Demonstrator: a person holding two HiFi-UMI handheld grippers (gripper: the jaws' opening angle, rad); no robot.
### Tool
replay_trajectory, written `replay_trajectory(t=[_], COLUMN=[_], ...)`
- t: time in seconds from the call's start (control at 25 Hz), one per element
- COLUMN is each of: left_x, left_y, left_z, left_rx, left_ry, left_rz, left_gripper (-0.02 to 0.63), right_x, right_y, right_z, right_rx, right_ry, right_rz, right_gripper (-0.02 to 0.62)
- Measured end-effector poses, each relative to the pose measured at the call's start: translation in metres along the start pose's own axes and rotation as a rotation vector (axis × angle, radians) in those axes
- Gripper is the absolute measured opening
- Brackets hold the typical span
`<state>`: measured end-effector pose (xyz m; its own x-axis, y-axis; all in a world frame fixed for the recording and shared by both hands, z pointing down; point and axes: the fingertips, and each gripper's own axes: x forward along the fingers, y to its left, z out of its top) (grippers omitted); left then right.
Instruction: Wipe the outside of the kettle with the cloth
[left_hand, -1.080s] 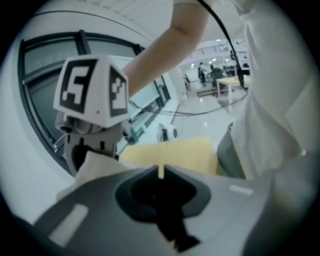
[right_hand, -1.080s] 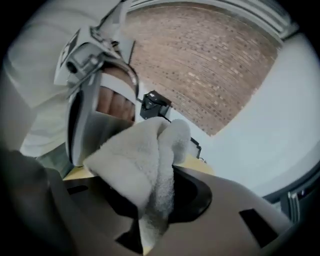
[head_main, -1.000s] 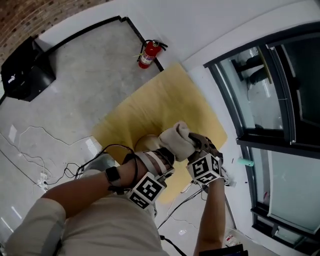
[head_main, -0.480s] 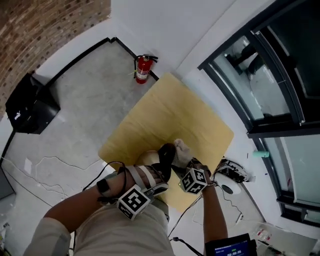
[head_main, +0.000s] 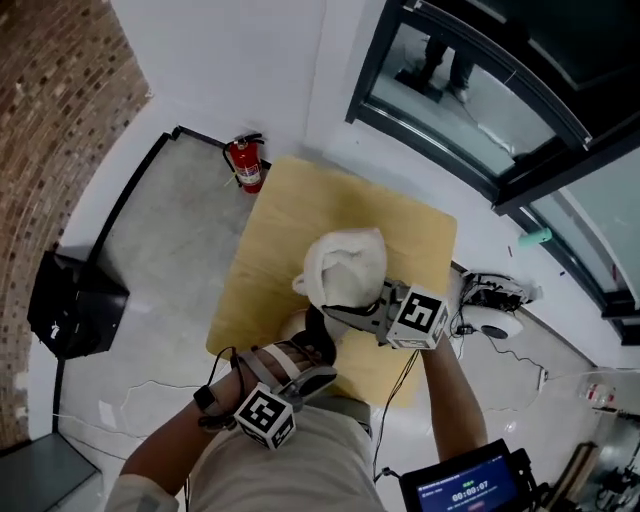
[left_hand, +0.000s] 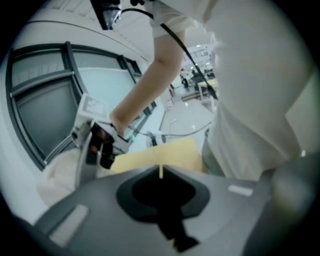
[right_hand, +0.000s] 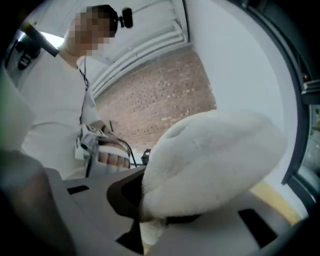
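The cloth (head_main: 345, 265) was white and fleecy, bunched into one puffy, rounded lump with soft folds across its top and a loose corner drooping at one side. The right tongs (head_main: 340, 306) were clamped on its lower edge. In the right gripper view the bulk of the cloth swelled up and out beyond the jaws, while a short tail hung below the pinch. The lump was held clear above the yellow table (head_main: 290, 215), just ahead of the left tongs (head_main: 318, 335) and touching neither them nor the tabletop. The left tongs were closed together, with only a thin slit between the jaws and nothing seen in them. A pale rounded shape (head_main: 293, 323) showed just beside the left tongs, under the cloth; whether it was the kettle could not be told.
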<state>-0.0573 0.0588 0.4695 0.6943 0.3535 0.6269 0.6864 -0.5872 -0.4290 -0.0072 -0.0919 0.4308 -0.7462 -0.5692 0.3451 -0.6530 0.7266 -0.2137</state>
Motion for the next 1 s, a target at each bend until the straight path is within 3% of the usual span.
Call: replay_trajectory(t=[0.08, 0.12, 0.2, 0.28, 0.4, 0.48, 0.56, 0.64, 0.72, 0.8, 0.84, 0.96, 1.0], left_x=[0.001, 0.002, 0.004, 0.005, 0.004, 0.002, -0.001, -0.005, -0.007, -0.006, -0.004, 0.006, 0.008], left_y=[0.001, 0.000, -0.002, -0.001, 0.003, 0.006, 0.007, 0.007, 0.007, 0.008, 0.009, 0.016, 0.016], left_z=[0.001, 0.001, 0.001, 0.001, 0.002, 0.000, -0.003, -0.005, -0.006, -0.004, -0.001, 0.008, 0.008], left_rx=[-0.008, -0.010, -0.007, -0.006, -0.030, -0.035, -0.032, -0.034, -0.040, -0.043, -0.045, -0.055, -0.057], left_ry=[0.003, 0.002, -0.002, -0.003, 0.000, 0.002, 0.000, -0.003, -0.002, -0.001, -0.001, 0.006, 0.009], left_rz=[-0.001, 0.000, 0.007, 0.023, 0.065, 0.090, 0.097, 0.094, 0.089, 0.076, 0.066, 0.056, 0.057], left_gripper=[0.012, 0.012, 0.012, 0.012, 0.023, 0.029, 0.031, 0.030, 0.028, 0.028, 0.028, 0.028, 0.028], right_x=[0.017, 0.021, 0.024, 0.021, 0.015, 0.005, -0.016, -0.027, -0.026, -0.024, -0.028, -0.045, -0.045], right_y=[-0.021, -0.039, -0.079, -0.102, -0.075, -0.037, 0.001, 0.025, 0.017, 0.001, 0.002, 0.026, 0.025], right_z=[-0.028, -0.039, -0.069, -0.115, -0.171, -0.162, -0.116, -0.084, -0.118, -0.160, -0.152, -0.078, -0.079], right_rx=[0.127, 0.229, 0.431, 0.577, 0.673, 0.733, 0.768, 0.750, 0.829, 0.997, 1.006, 0.776, 0.764], right_ry=[0.013, -0.013, -0.051, -0.011, 0.049, -0.100, -0.367, -0.542, -0.582, -0.584, -0.584, -0.597, -0.597], right_rz=[0.024, -0.003, -0.119, -0.255, -0.350, -0.344, -0.356, -0.415, -0.517, -0.550, -0.530, -0.454, -0.471], right_gripper=[0.092, 0.092, 0.092, 0.091, 0.091, 0.089, 0.089, 0.089, 0.090, 0.089, 0.089, 0.087, 0.088])
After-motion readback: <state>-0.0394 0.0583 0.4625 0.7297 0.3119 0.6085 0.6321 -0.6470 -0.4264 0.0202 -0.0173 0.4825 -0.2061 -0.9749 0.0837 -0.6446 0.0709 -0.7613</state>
